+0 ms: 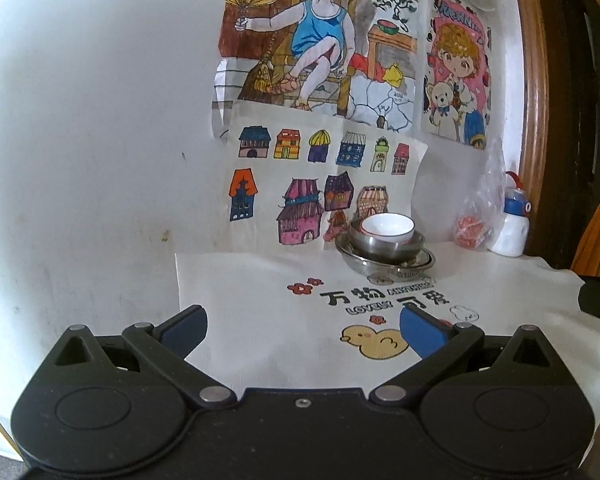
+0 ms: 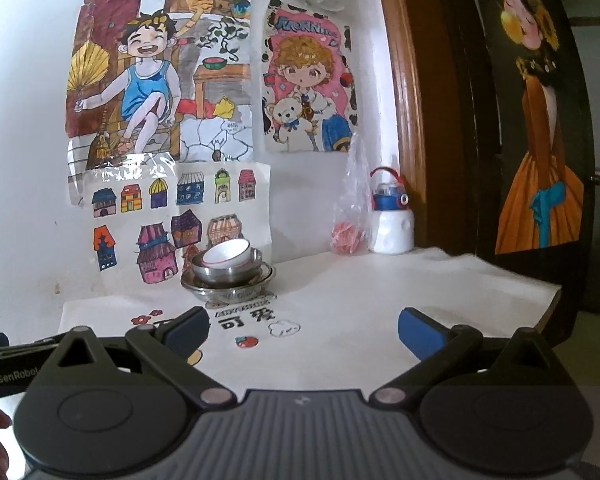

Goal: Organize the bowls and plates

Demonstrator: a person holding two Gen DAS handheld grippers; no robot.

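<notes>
— Two grippers, what are they holding?
— Nothing: left gripper [image 1: 302, 330] and right gripper [image 2: 303, 330] have fingers spread wide over the surface [image 2: 360, 320].
— The dishes?
— White bowl [image 1: 387, 228] nested in steel bowls [image 1: 386, 245] on a steel plate [image 1: 384, 266] (well ahead of both fingers, by the wall).

Both wrist views face the wall, sharing the stacked bowls [image 1: 386, 246] [image 2: 230, 266], seemingly well back.
</notes>
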